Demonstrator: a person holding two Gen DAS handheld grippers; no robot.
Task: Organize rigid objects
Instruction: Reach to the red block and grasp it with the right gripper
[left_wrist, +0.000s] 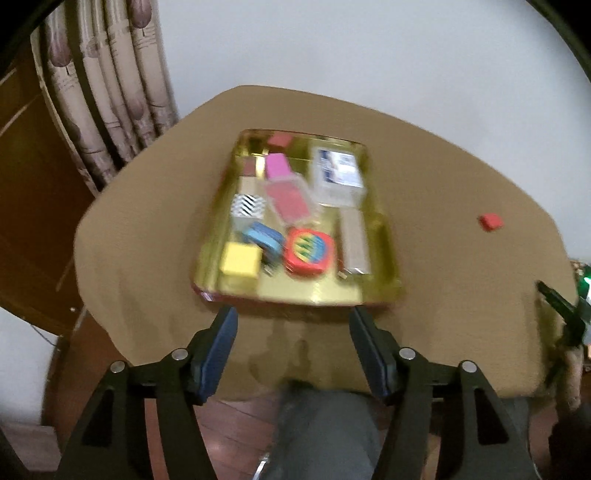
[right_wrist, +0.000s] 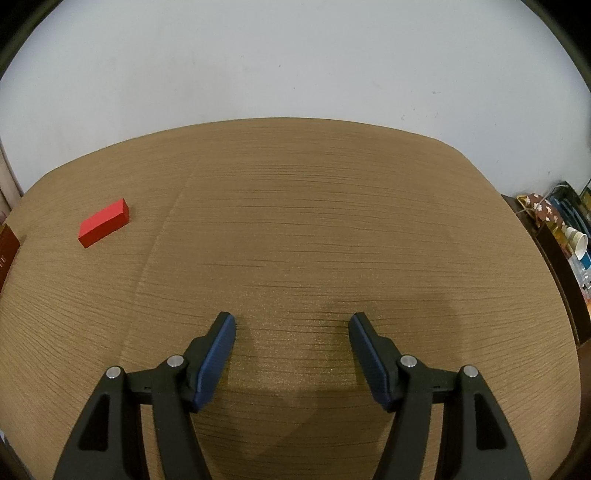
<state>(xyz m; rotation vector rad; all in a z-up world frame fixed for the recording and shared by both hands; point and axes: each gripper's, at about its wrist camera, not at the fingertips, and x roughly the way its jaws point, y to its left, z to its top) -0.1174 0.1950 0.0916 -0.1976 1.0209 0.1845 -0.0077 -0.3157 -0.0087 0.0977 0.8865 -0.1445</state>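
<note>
A gold tray (left_wrist: 388, 254) sits mid-table in the blurred left wrist view. It holds several small things: a yellow block (left_wrist: 240, 260), a blue case (left_wrist: 264, 236), a red tin with a rainbow lid (left_wrist: 308, 251), a pink box (left_wrist: 279, 166) and a clear box (left_wrist: 338, 173). My left gripper (left_wrist: 293, 323) hangs open above the tray's near edge, nothing between its fingers. A red block (right_wrist: 103, 222) lies alone on the table, seen also as a red block (left_wrist: 490, 222) right of the tray. My right gripper (right_wrist: 291, 326) stands open over bare table, well right of that block.
The table (right_wrist: 314, 229) is brown with a wood grain and stands against a white wall. A curtain (left_wrist: 110, 92) hangs at the back left. A person's grey trouser leg (left_wrist: 321, 432) shows below the table edge. Cluttered shelves (right_wrist: 569, 236) stand at the far right.
</note>
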